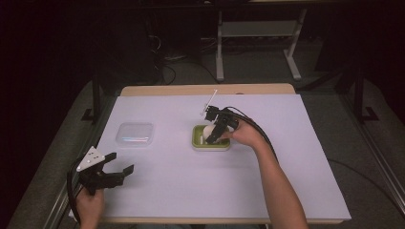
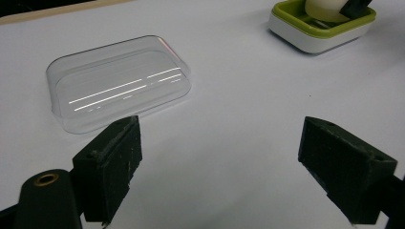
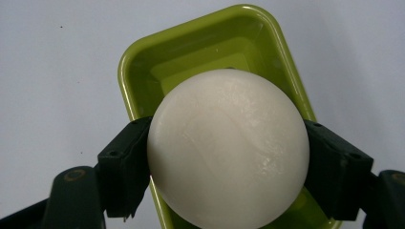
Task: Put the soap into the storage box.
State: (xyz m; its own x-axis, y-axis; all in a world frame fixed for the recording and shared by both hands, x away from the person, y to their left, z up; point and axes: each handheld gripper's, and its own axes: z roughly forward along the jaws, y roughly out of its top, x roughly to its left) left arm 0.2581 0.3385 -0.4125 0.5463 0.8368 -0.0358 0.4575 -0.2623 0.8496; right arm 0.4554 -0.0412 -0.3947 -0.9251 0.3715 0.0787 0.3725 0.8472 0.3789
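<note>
A round cream-white soap bar hangs over a green soap dish, pinched on both sides by the black jaws of my right gripper. From above, the right gripper reaches down into the green dish with its white base, mid-table, the soap partly hidden by it. My left gripper hovers open near the table's front left, nothing between its fingers. Ahead of it lies a clear plastic lid, flat on the white sheet, also seen as the lid left of the dish.
A white sheet covers the wooden table. The green dish sits at the upper right in the left gripper view. Dark floor, table legs and cables lie beyond the far edge.
</note>
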